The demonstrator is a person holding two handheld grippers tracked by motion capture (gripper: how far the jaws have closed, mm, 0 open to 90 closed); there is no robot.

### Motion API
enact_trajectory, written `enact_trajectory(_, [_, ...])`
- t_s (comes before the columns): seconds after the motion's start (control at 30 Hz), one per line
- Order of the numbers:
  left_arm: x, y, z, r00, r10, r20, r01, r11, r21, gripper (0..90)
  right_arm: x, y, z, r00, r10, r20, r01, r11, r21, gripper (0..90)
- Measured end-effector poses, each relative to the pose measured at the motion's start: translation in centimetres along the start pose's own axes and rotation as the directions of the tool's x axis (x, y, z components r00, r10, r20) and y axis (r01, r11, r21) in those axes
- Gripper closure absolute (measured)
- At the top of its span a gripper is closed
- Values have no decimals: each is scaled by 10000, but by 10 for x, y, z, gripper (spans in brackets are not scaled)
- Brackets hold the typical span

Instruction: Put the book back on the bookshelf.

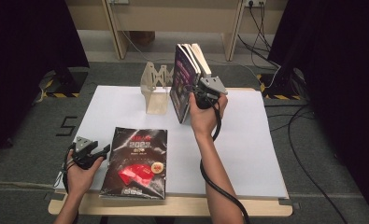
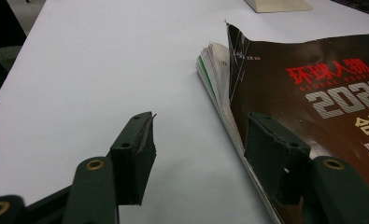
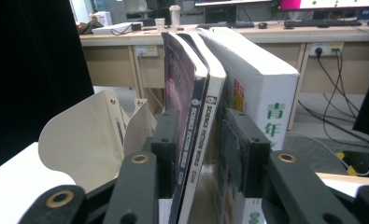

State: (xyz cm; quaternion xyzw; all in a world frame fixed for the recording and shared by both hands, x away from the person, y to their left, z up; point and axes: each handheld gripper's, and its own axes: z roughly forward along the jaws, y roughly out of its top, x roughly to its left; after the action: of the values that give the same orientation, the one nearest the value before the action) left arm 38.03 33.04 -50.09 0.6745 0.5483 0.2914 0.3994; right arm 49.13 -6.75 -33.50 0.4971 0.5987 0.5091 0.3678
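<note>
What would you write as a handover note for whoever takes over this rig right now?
Left gripper: open, low on the table, straddling the near edge of the flat magazine, not gripping it.
Right gripper: open, fingers either side of the two upright magazines.
Those magazines and a white box stand beside the cream stand.
Done: upright row apparently placed.
Left: probably back the right gripper away, then pick up the flat magazine and stand it in the row.
</note>
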Motion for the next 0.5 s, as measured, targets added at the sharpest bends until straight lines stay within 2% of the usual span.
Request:
enact_trajectory(0.2, [1, 0, 0, 10000, -51, 34, 51, 10000, -32, 413, 1, 3, 14, 9999, 106, -64, -104, 9995, 291, 657])
enact_trajectory(0.37, [1, 0, 0, 10000, -50, 44, 50, 10000, 31, 413, 8, 5, 24, 9999, 137, -77, -134, 9989, 444, 671])
enact_trajectory(0.5, [1, 0, 0, 10000, -42, 48, 42, 10000, 36, 413, 18, 9, 34, 9996, -169, -224, 182, 9983, 561, 677])
